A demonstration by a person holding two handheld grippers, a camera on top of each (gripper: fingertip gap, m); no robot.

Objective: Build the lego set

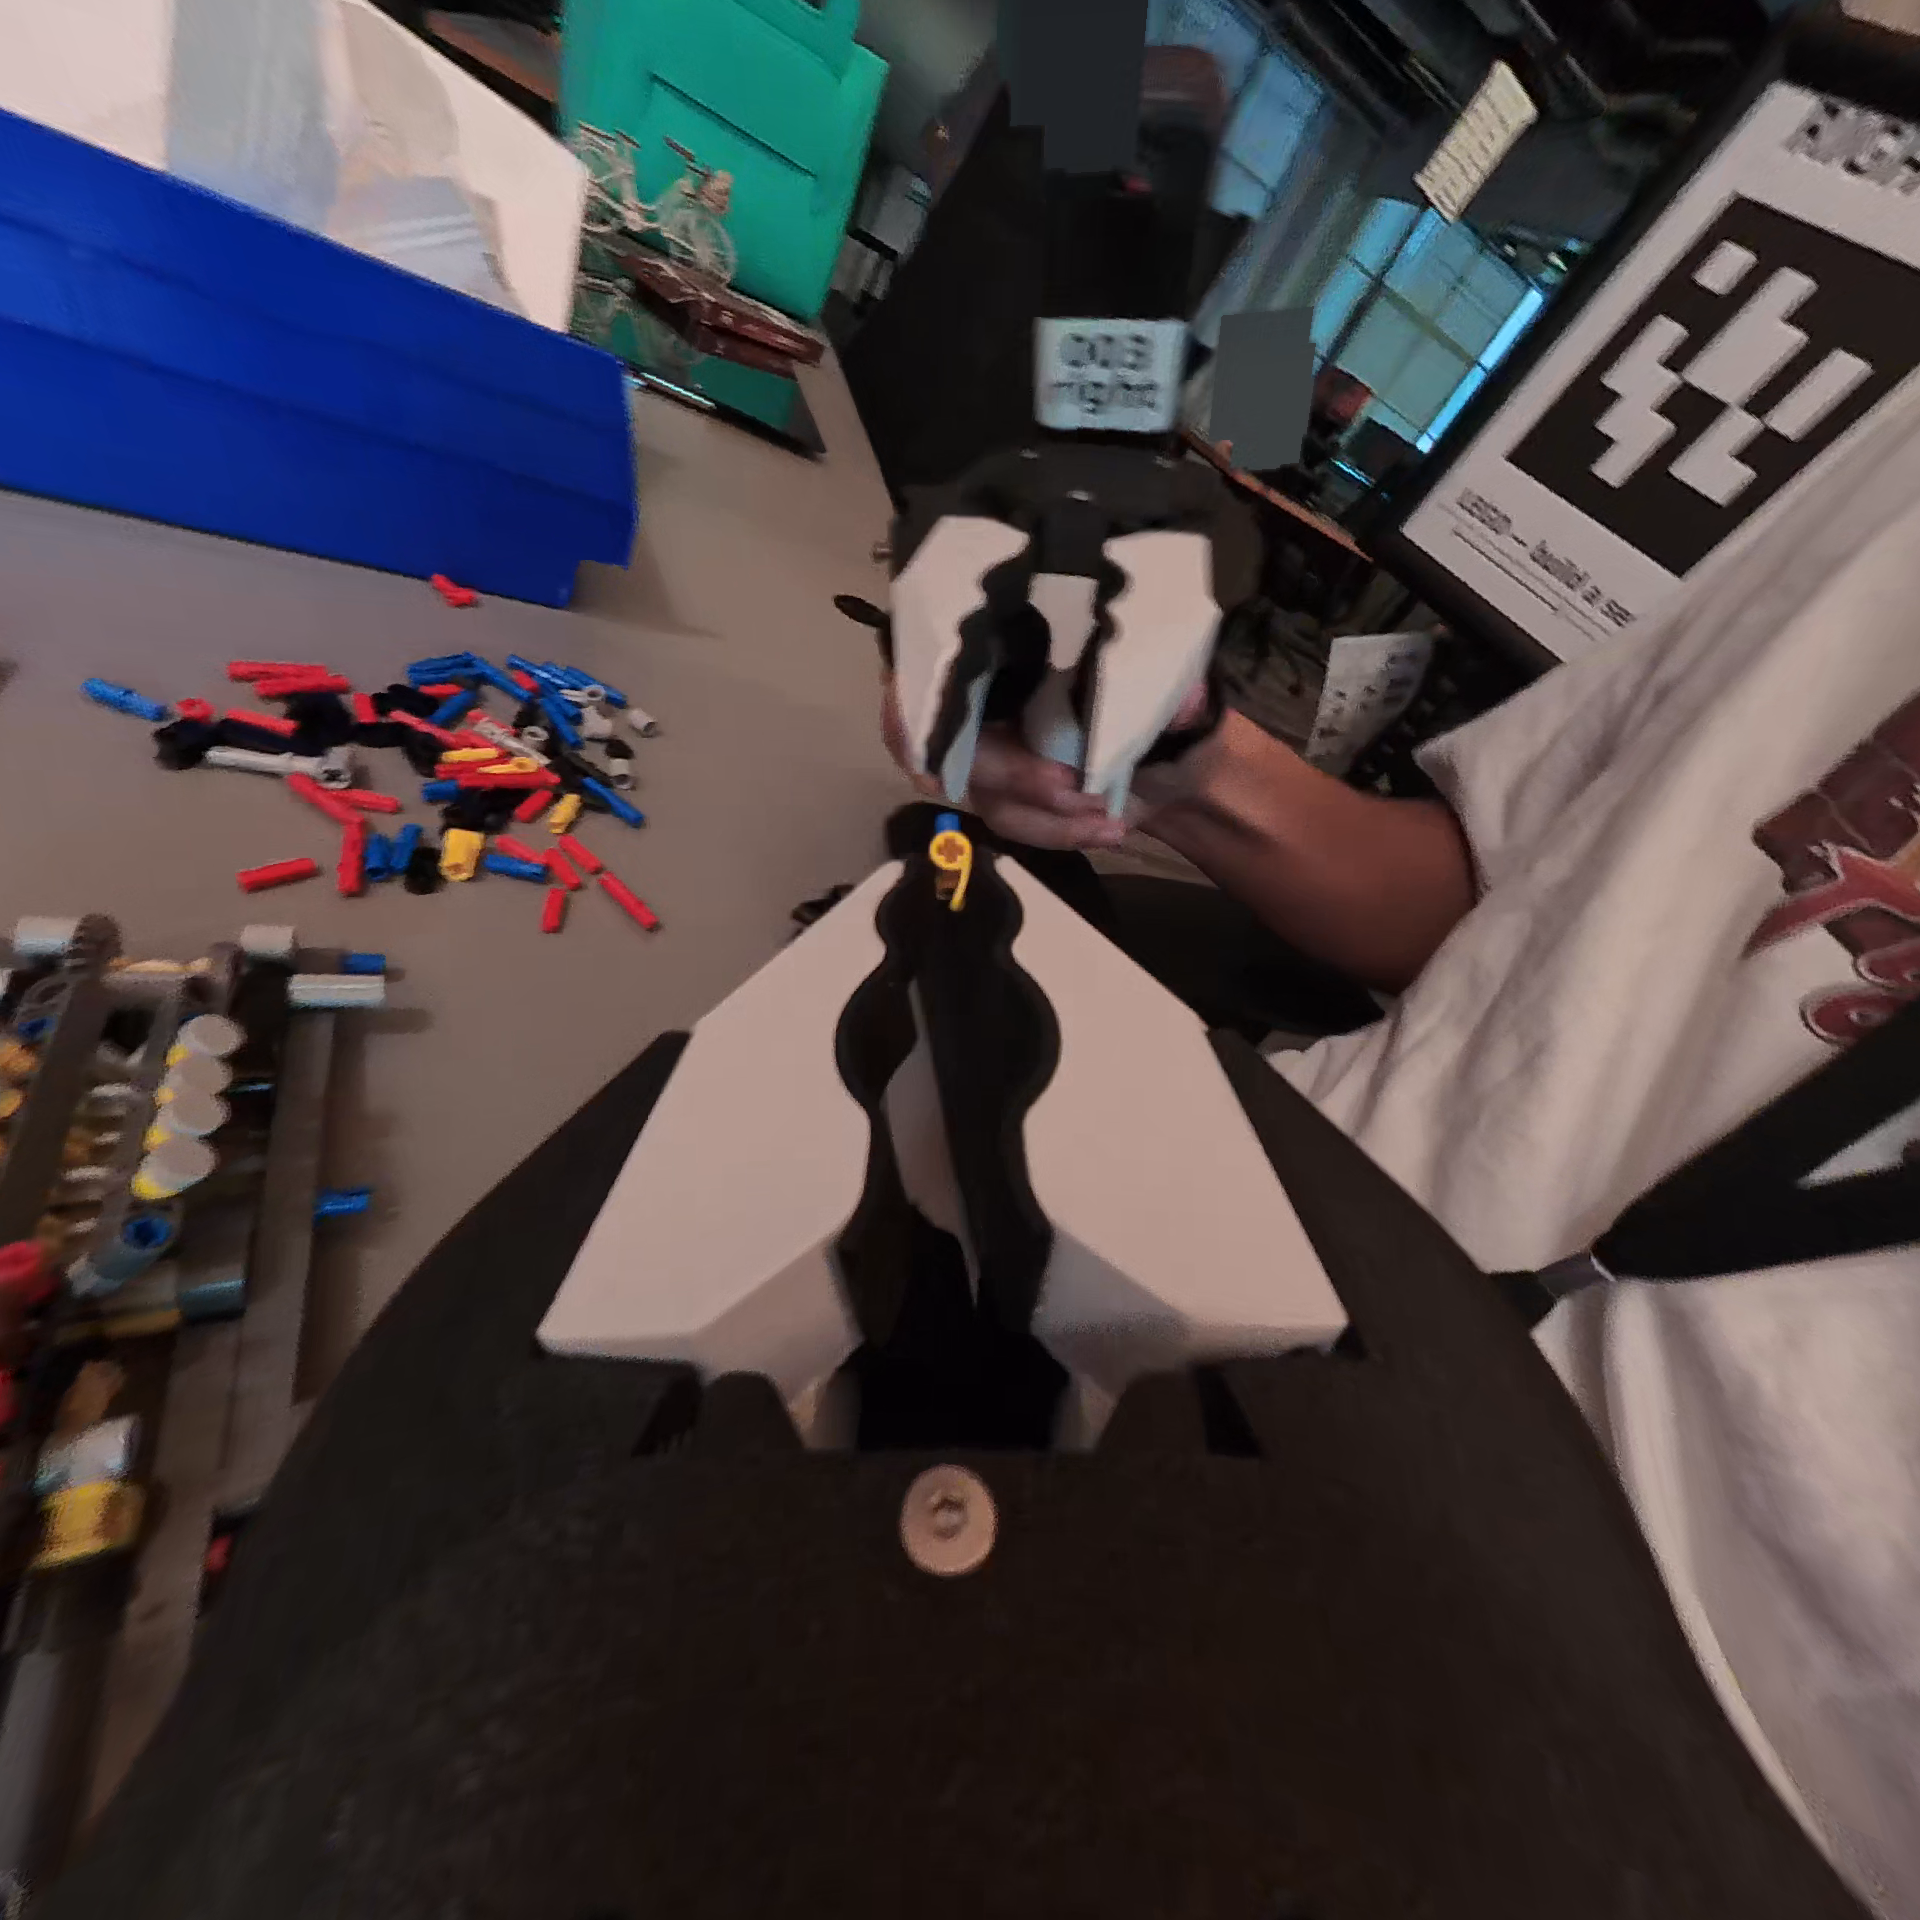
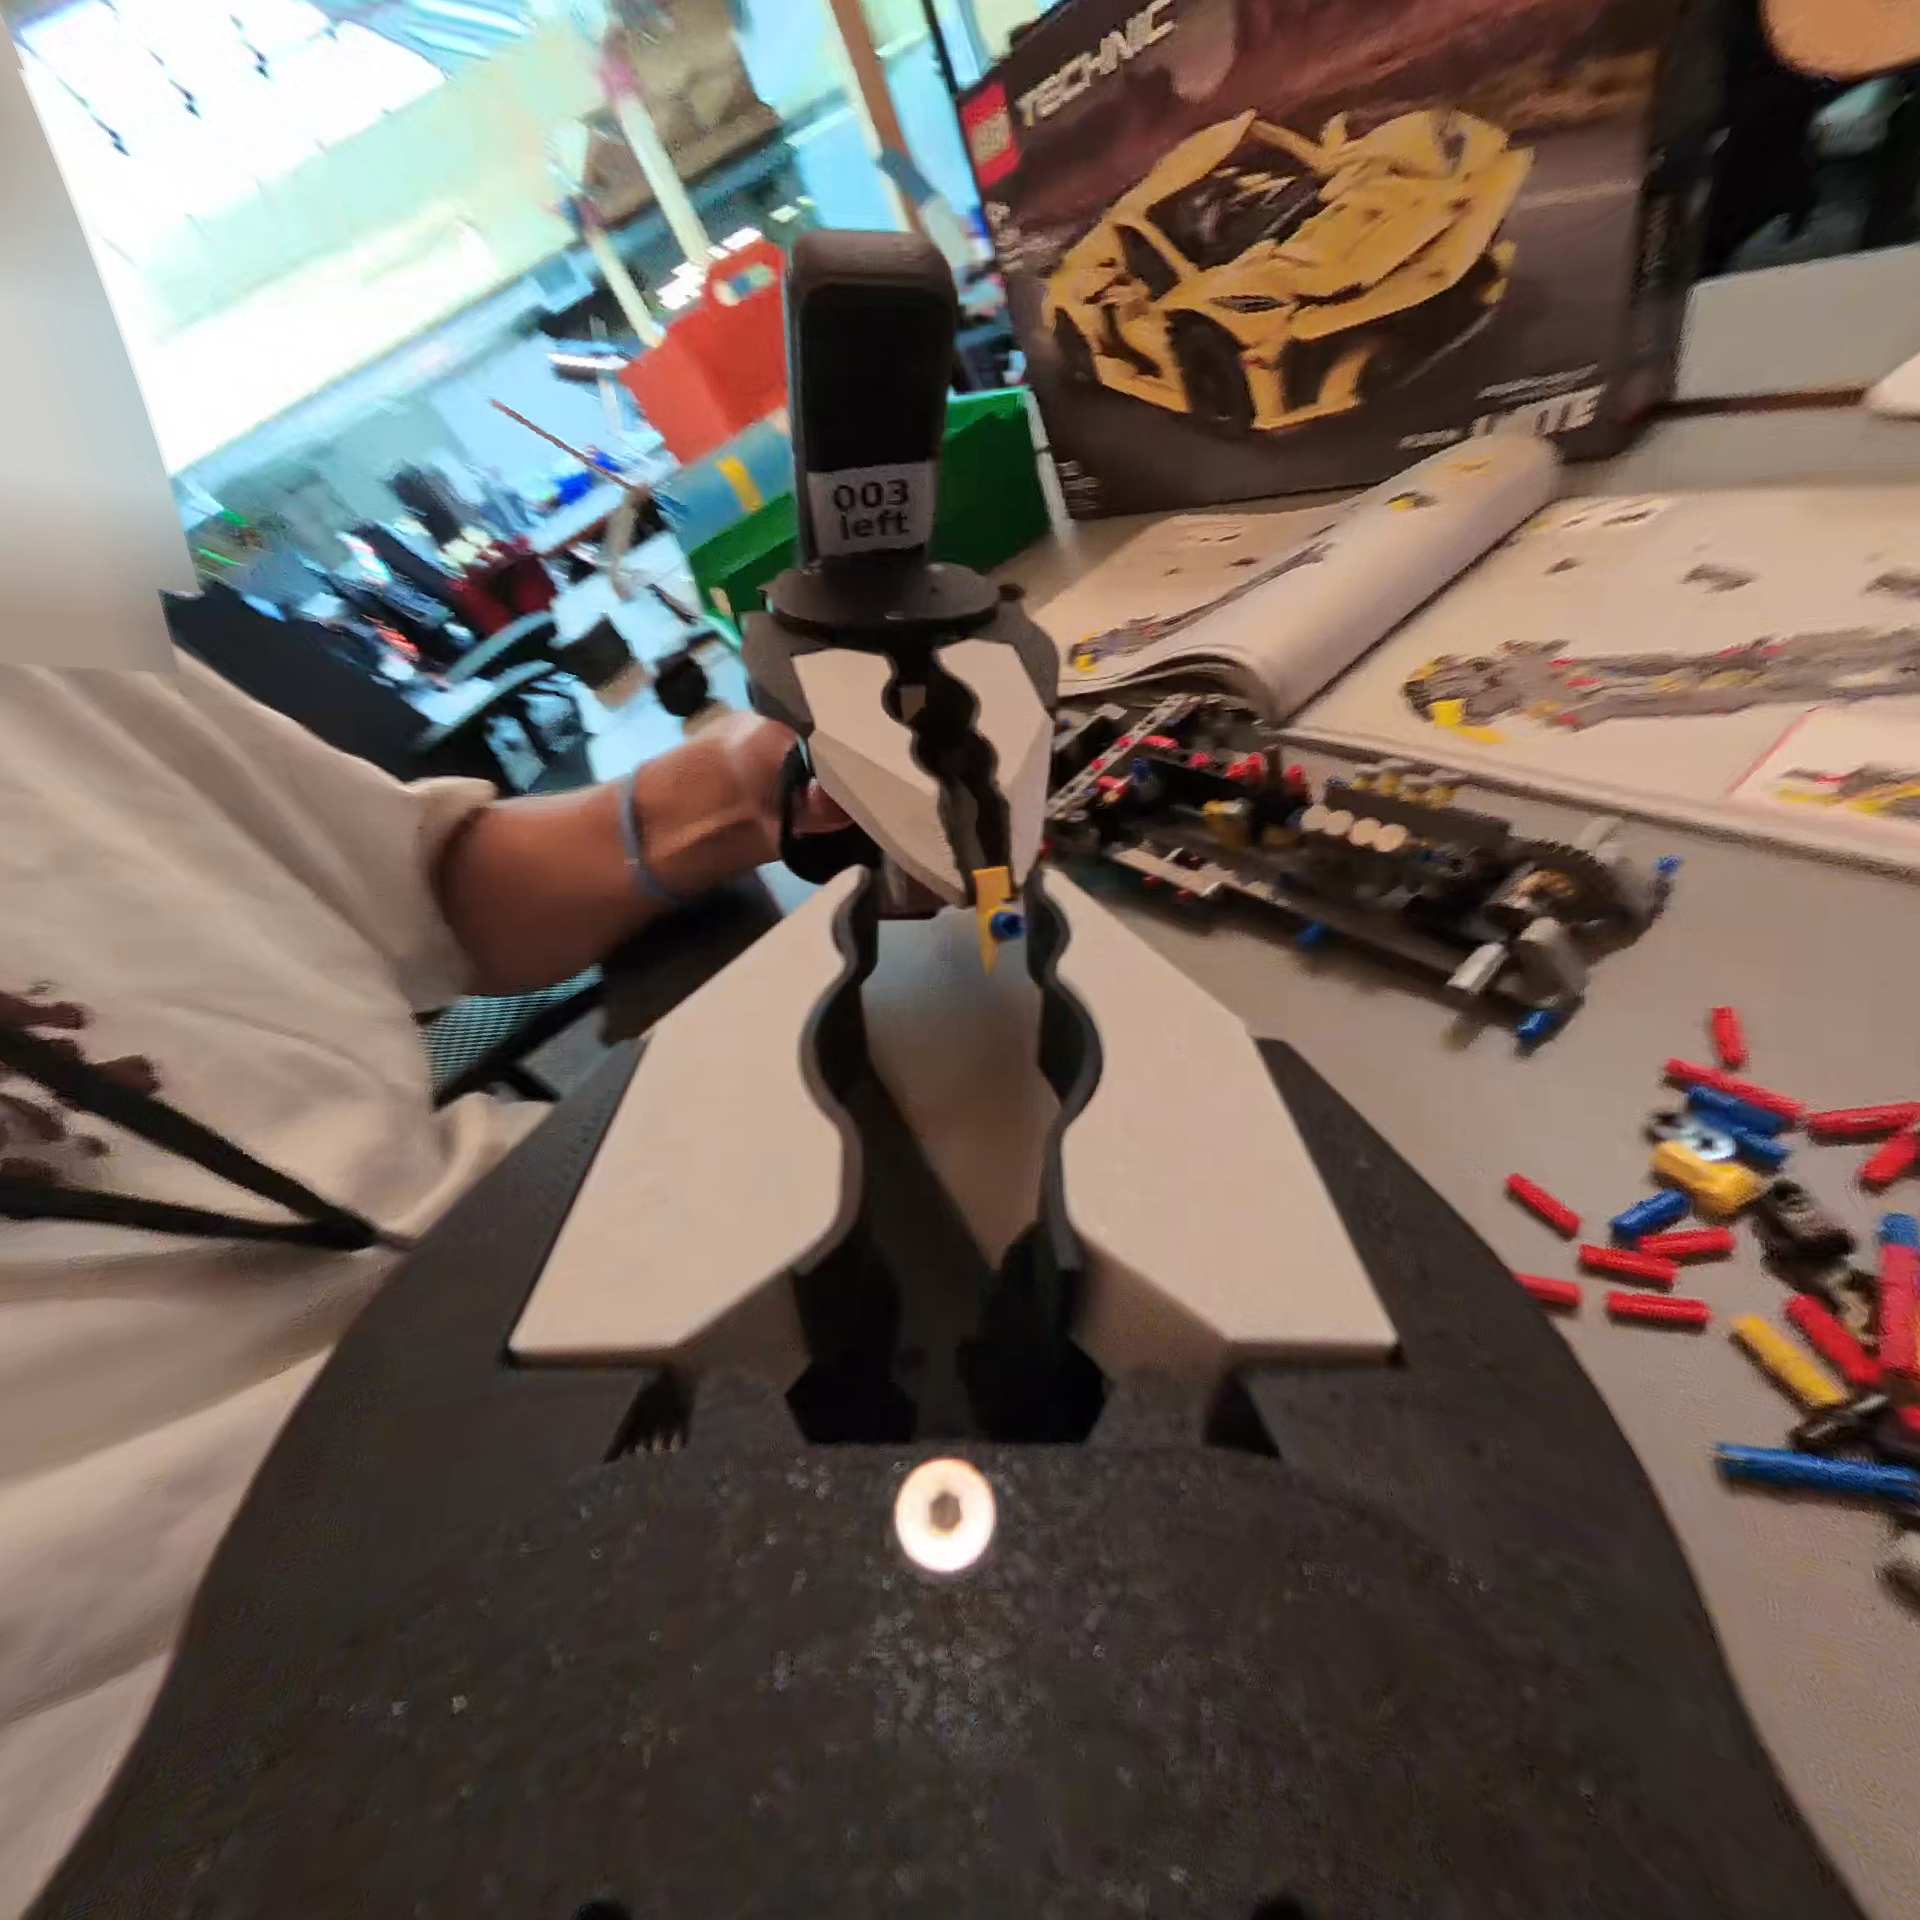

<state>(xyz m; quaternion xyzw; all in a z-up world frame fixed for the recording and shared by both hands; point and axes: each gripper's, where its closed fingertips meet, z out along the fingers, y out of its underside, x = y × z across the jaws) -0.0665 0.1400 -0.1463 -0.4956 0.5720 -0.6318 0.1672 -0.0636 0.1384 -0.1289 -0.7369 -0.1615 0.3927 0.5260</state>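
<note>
My left gripper (image 1: pixel 945 878) is shut on a small yellow connector (image 1: pixel 949 854) with a blue pin (image 1: pixel 945 823) in it, held in the air. My right gripper (image 2: pixel 954 894) is open and empty, its fingertips on either side of the yellow connector (image 2: pixel 992 896) and its blue pin (image 2: pixel 1004 923). The two grippers point at each other, tip to tip. In the left wrist view the right gripper (image 1: pixel 1034 800) is just beyond the piece. In the right wrist view the left gripper (image 2: pixel 982 883) pinches the piece at its tips.
A partly built chassis (image 2: pixel 1351 842) lies on the grey table, also at the left edge of the left wrist view (image 1: pixel 125 1122). Loose red, blue, yellow and black pins (image 1: pixel 436 769) (image 2: pixel 1766 1195) are scattered. An open instruction booklet (image 2: pixel 1455 603), the set box (image 2: pixel 1299 260) and blue bins (image 1: pixel 260 364) stand behind. Left and right tips are no more than a few centimetres apart.
</note>
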